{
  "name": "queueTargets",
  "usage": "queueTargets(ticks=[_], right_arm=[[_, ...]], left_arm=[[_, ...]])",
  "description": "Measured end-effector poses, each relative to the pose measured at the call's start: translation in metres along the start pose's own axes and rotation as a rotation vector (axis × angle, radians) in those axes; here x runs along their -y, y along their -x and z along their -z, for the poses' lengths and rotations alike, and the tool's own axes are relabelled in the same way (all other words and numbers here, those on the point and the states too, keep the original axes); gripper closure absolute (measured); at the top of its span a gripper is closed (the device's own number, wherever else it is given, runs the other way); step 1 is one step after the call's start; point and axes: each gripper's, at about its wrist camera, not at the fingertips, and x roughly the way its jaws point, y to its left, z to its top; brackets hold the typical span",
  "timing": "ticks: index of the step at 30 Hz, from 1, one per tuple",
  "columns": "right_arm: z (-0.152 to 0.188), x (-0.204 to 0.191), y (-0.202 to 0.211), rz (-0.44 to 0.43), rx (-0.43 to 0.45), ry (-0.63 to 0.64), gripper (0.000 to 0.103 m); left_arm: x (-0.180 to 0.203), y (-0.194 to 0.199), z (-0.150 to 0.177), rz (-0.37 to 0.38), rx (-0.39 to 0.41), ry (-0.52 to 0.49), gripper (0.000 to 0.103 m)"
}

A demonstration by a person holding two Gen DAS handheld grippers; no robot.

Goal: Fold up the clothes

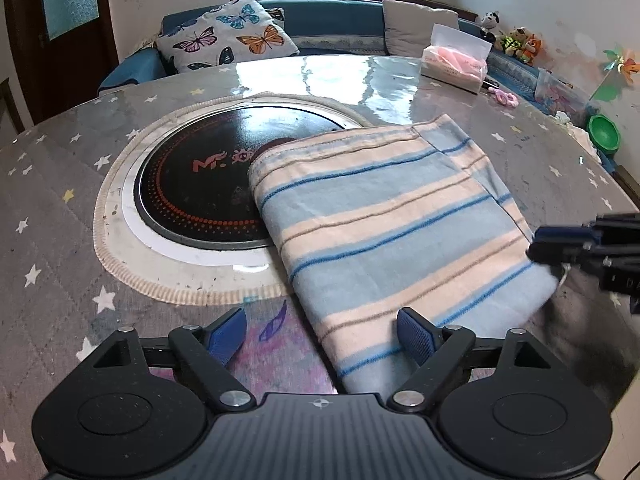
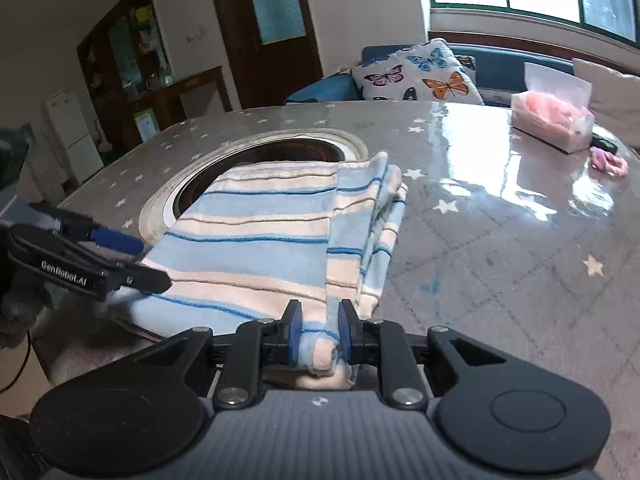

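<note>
On the star-patterned table (image 1: 60,168), furthest left, sits a round black cooktop (image 1: 196,184) set into a pale fringed ring. Just right of it, a folded striped garment (image 1: 384,216), in pale blue and cream bands, lies flat, its far-left corner overlapping the cooktop's rim. The left gripper (image 1: 322,336) is held low and level over the table's near edge, pointing across the garment; its jaws stand wide apart, one blue pad over bare tabletop and the other over the garment's near edge, clamping nothing. Further right, the right gripper (image 2: 319,336) comes in from the garment's right side, held roughly level with the tabletop, its jaws closed on a bunched corner of the garment (image 2: 256,236), the fabric pinched between the two blue pads. In the left wrist view that same gripper (image 1: 540,244) shows at the garment's right edge. Beyond, at the far right of the table, stands a tissue box (image 1: 456,64), and a butterfly cushion (image 1: 232,34) rests on the sofa behind.
</note>
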Motion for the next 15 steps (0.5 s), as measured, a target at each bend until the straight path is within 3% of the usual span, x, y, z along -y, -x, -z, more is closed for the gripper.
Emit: queueTargets(ticks=[5,10,15], right_arm=[[0.0,-0.009,0.017,-0.016,0.051,0.024,0.084],[0.009,-0.011,0.007,-0.03,-0.01,0.042,0.086],[-0.003,-0.007,0.015,-0.038,0.003,0.029,0.085]], left_arm=[[0.002,0.011,0.01,-0.004,0.005,-0.038,0.016],[0.001,0.013,0.019,-0.008,-0.011,-0.052,0.012],[-0.007,0.018,0.016,-0.022,-0.002,-0.041,0.01]])
